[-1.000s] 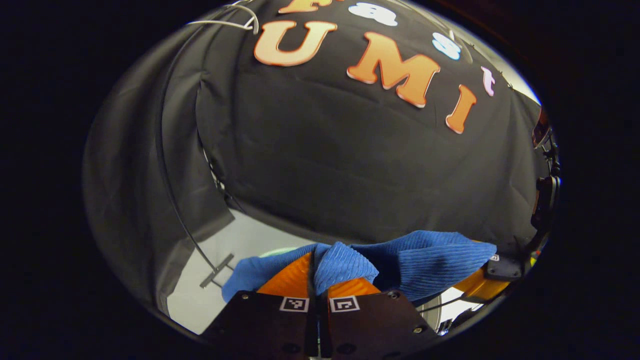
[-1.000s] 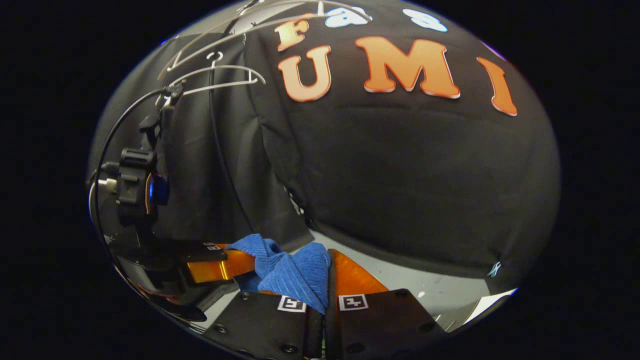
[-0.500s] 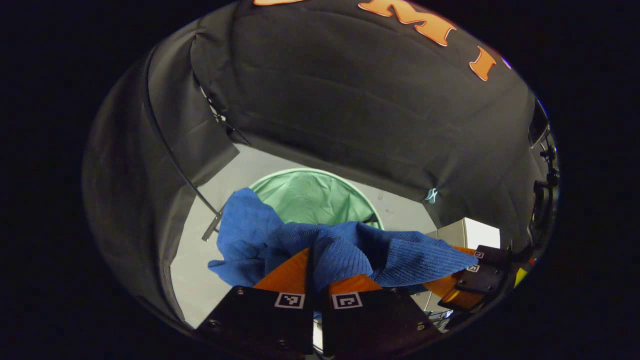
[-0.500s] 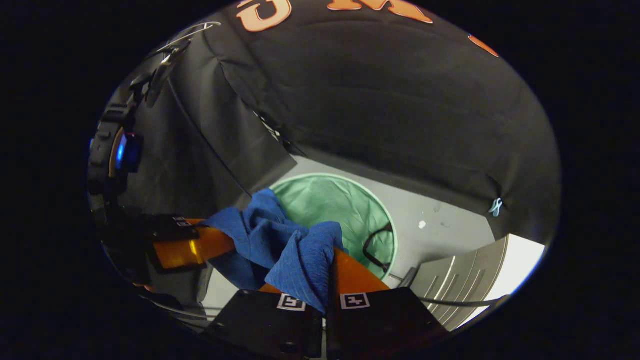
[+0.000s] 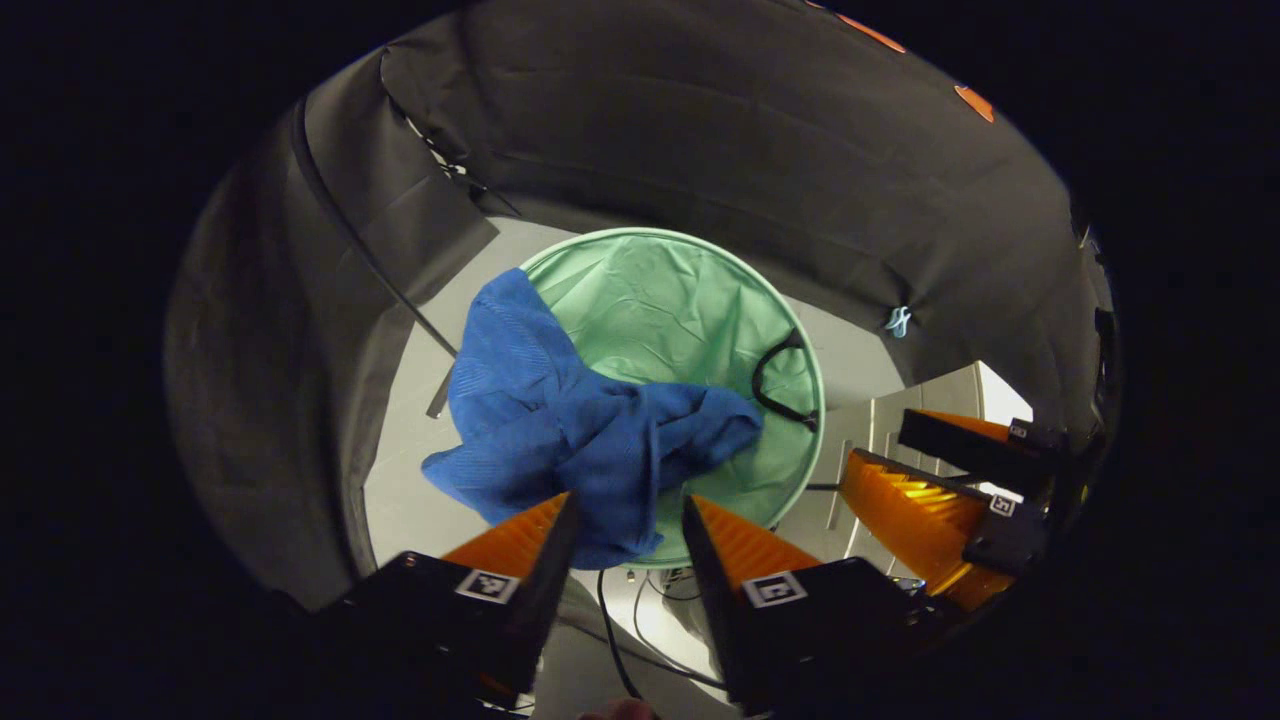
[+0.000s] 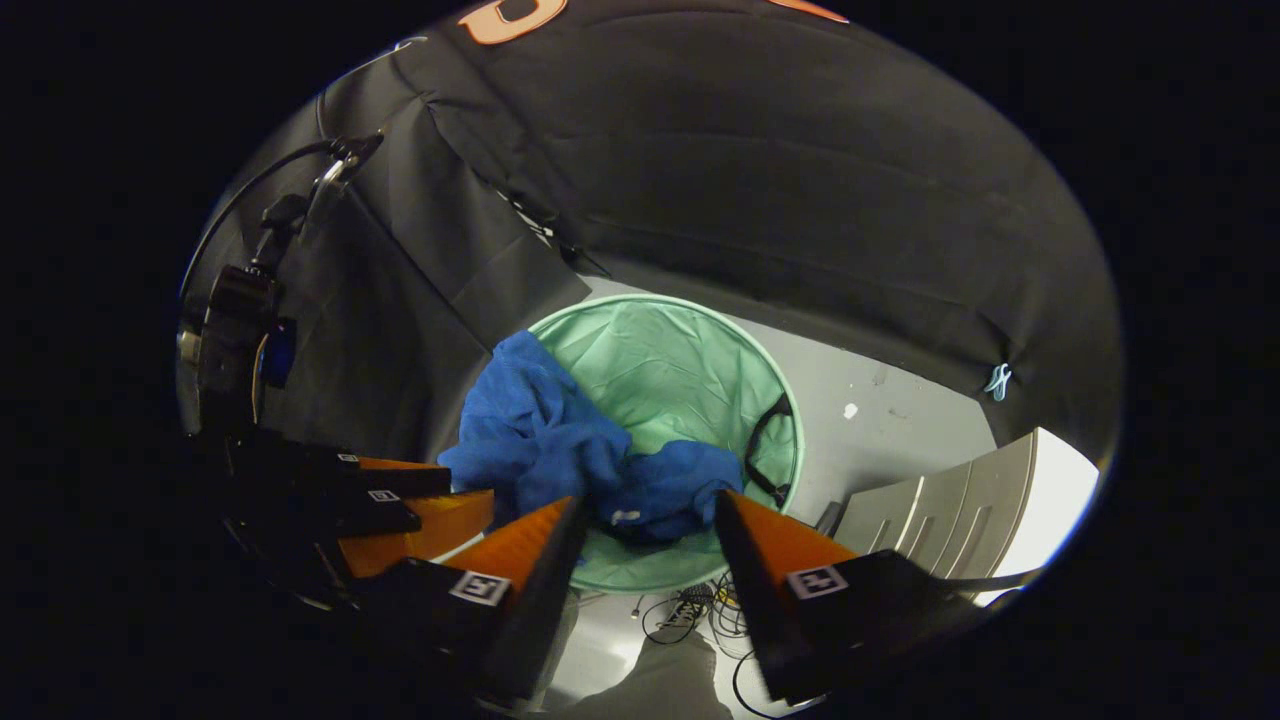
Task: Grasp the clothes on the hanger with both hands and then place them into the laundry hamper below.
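Your left gripper [image 5: 625, 520] has its 2 fingers spread apart, gripping nothing, and your right gripper [image 6: 650, 525] is likewise released. The blue ribbed knit garment [image 5: 570, 420] lies crumpled and draped over the near-left rim of the round pale-green fabric laundry hamper [image 5: 690, 300], part inside, part hanging outside. The hamper's thin lining is creased, and a black loop handle [image 5: 775, 385] sits at its right rim. Each finger base carries a small square black-and-white marker; no readable writing appears on garment or hamper.

Dim booth, brightest on the pale floor [image 5: 410, 500]; sharp centre, fisheye bending towards darkened edges.
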Action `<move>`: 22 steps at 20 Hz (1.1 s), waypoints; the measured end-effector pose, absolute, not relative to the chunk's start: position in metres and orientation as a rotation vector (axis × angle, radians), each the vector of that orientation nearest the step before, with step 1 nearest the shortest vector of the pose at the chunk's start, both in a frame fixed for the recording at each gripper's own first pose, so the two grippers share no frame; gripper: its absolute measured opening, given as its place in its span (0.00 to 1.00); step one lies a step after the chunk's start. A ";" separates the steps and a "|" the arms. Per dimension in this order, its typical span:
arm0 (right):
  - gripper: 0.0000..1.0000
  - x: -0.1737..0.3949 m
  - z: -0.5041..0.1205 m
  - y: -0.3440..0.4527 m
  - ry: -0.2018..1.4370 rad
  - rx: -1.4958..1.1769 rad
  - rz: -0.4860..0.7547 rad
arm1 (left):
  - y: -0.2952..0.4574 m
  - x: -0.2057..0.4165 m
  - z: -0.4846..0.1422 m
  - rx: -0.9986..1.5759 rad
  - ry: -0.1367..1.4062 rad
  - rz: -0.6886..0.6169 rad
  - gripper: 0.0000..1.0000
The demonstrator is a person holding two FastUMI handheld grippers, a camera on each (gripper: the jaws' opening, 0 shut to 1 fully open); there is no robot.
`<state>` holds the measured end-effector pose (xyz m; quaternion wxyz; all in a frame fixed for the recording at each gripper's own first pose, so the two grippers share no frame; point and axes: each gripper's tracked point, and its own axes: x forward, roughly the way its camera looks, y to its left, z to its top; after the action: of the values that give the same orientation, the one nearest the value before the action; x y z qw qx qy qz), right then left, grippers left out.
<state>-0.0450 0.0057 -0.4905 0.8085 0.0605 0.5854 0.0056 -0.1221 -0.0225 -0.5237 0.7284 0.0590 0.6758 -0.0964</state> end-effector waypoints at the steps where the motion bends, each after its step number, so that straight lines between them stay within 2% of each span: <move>1: 1.00 -0.050 -0.494 0.003 1.265 0.128 0.006 | -0.020 -0.121 -0.527 0.141 1.489 -0.196 0.86; 2: 0.93 -0.053 -0.499 0.002 1.274 0.125 0.000 | -0.019 -0.128 -0.522 0.139 1.495 -0.182 1.00; 3: 1.00 -0.057 -0.502 -0.001 1.284 0.123 -0.003 | -0.016 -0.127 -0.522 0.141 1.492 -0.163 0.99; 14: 1.00 -0.066 -0.486 -0.002 1.259 0.112 -0.014 | -0.016 -0.112 -0.508 0.084 1.358 -0.190 0.97; 22: 1.00 -0.029 -0.415 0.004 1.081 0.107 -0.018 | -0.024 -0.068 -0.447 0.109 1.142 -0.217 0.97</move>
<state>-0.0294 0.0038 -0.4152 0.8562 0.0507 0.5141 -0.0087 -0.0677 -0.0245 -0.4465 0.8344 0.0514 0.5390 -0.1025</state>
